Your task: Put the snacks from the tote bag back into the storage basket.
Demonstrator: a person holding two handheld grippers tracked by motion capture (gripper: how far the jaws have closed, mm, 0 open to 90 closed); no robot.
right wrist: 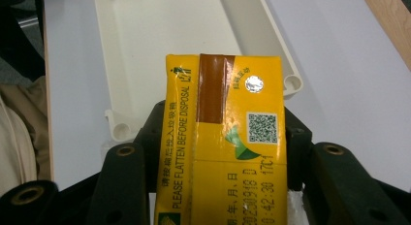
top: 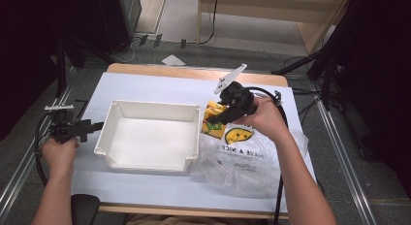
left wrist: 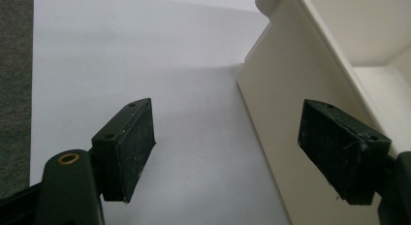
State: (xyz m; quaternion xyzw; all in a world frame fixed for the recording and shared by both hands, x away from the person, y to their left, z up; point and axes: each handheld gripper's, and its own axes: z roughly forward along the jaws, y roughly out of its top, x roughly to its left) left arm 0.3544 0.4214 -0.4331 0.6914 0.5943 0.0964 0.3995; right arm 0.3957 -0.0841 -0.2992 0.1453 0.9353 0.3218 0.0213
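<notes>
Above the worktop point(top: 145, 84), just right of the white tray point(top: 150, 108): yellow drink carton point(top: 213, 119), lifted clear of the surface and clamped between the jaws of the right tongs point(top: 212, 122). Confirmed from the right gripper view: carton point(right wrist: 225, 137) pinched at both side faces, foil straw seal and printed code facing the camera, tray rim point(right wrist: 291, 82) beyond it. Pickup judged complete. Carton not yet over the tray; interior bare and white, nothing deposited. Remaining, as judged: carry across the near wall, lower, release. Clear plastic bag point(top: 252, 162) with smiley print lying crumpled under the right hand, apparently the source; further contents not discernible through the film. Left tongs point(top: 94, 127) at the tray's left wall, jaws spread wide, gripping nothing; in the left gripper view one pad point(left wrist: 128, 147) over bare worktop, the other close against the tray's outer wall point(left wrist: 291, 104), contact not determinable. No bracing grip yet on the tray.
</notes>
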